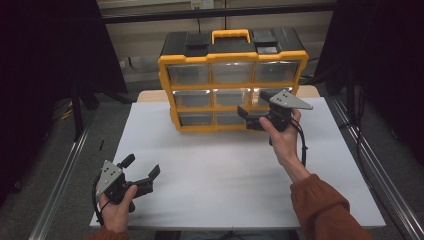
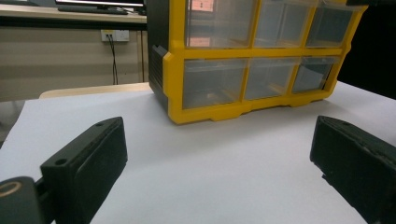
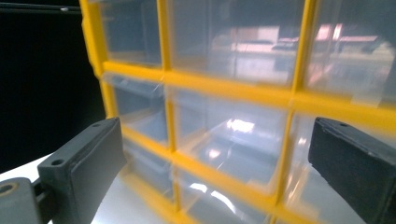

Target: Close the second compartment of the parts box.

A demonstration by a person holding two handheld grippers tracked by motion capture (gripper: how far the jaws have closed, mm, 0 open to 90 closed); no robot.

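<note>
So the right gripper [image 1: 256,116] is up against the front of the yellow and black drawer cabinet [image 1: 232,75], right hand [image 1: 282,135] wrapped around it, orange sleeve [image 1: 325,207] coming in from the bottom right. Its jaws are spread wide with nothing between them. In the right gripper view they frame the clear drawers [image 3: 224,135] very close up, but whether they actually touch the plastic I can't tell. From above it sits at the cabinet's lower right corner, around the middle and bottom rows; the exact drawer is hidden behind the gripper.

The left gripper [image 1: 142,169] is down near the front left corner of the white table cover [image 1: 225,165], held in the left hand [image 1: 117,210], well apart from the cabinet. Jaws are spread wide too, empty, pointing roughly toward the cabinet. In the left gripper view you see the two black jaws low over the white surface with the cabinet further back.

The cabinet stands upright at the far middle of the table, three rows of three clear drawers, all looking pushed in, with a yellow carry handle [image 1: 230,34] on top
</note>
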